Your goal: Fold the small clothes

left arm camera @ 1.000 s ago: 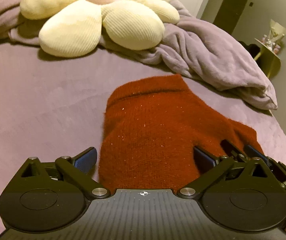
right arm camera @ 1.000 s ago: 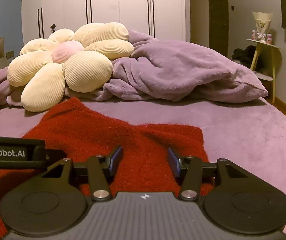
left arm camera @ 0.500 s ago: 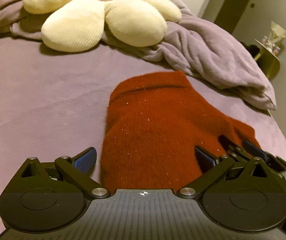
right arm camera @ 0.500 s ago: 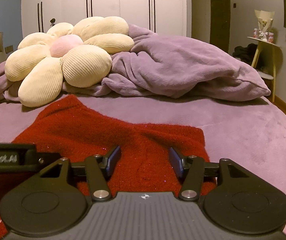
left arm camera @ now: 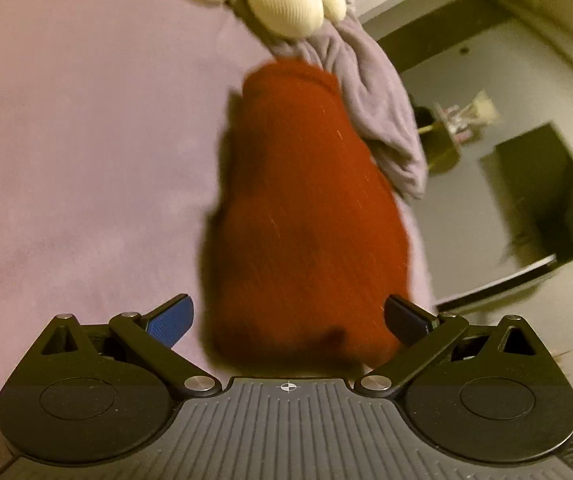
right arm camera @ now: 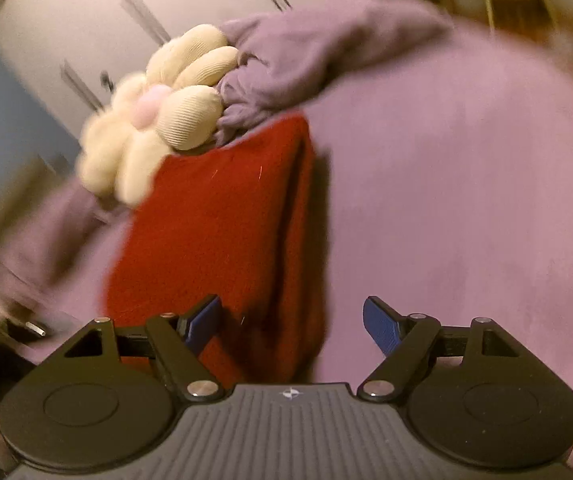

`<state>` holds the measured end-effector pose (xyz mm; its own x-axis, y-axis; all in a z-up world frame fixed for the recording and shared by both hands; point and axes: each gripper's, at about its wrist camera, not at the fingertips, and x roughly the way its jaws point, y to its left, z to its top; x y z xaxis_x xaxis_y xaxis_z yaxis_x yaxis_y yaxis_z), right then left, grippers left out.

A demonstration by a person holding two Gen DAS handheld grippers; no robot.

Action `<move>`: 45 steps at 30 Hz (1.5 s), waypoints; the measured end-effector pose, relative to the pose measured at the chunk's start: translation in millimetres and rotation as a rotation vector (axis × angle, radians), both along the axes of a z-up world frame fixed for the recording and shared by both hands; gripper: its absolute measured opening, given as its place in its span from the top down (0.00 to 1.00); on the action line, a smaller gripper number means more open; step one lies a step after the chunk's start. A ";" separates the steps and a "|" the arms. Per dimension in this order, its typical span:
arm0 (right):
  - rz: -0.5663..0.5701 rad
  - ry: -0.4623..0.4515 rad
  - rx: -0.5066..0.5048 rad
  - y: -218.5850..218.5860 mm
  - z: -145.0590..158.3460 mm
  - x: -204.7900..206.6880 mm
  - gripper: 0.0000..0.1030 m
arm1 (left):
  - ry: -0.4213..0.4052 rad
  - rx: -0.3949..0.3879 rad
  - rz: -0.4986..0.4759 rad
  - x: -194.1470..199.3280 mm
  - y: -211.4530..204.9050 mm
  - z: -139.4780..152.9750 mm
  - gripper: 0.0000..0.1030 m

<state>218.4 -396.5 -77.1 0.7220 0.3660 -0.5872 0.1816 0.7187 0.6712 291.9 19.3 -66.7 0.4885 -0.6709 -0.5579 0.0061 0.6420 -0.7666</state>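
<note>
A folded red knit garment (left arm camera: 306,208) lies on the purple bed (left arm camera: 86,160). My left gripper (left arm camera: 288,318) is open and empty, raised above the garment's near end, fingers either side of it in view. In the right wrist view the garment (right arm camera: 226,232) shows as a folded stack with layered edges on its right side. My right gripper (right arm camera: 292,324) is open and empty, above the garment's near right edge. Both views are blurred and tilted.
A cream flower-shaped pillow (right arm camera: 158,120) and a rumpled purple blanket (right arm camera: 318,56) lie at the far end of the bed, touching the garment's far edge. The bed's right edge (left arm camera: 422,264) drops to the floor; a small side table (left arm camera: 450,136) stands beyond.
Both grippers have lifted away from the garment and tilted. The right gripper's jaws have opened wider. The garment lies as a narrower folded stack.
</note>
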 end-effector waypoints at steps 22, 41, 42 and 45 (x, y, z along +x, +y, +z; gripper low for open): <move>-0.133 -0.173 0.229 52.1 1.4 10.8 0.88 | 0.113 -0.299 0.229 16.5 -12.2 -17.3 0.35; -0.004 -0.054 0.000 -25.7 6.2 35.7 0.27 | 0.005 -0.042 0.034 48.5 46.9 17.4 0.01; 0.027 -0.051 0.016 -27.3 3.2 45.8 0.23 | 0.003 -0.058 -0.012 61.6 37.5 11.1 0.01; 0.071 -0.007 0.047 -30.1 -9.1 81.1 0.22 | 0.014 -0.038 -0.063 88.0 16.1 -4.9 0.01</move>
<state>299.5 -426.7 -86.2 0.6973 0.4433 -0.5632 0.1261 0.6976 0.7053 379.9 35.4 -71.6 0.4366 -0.7208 -0.5384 0.0348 0.6115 -0.7905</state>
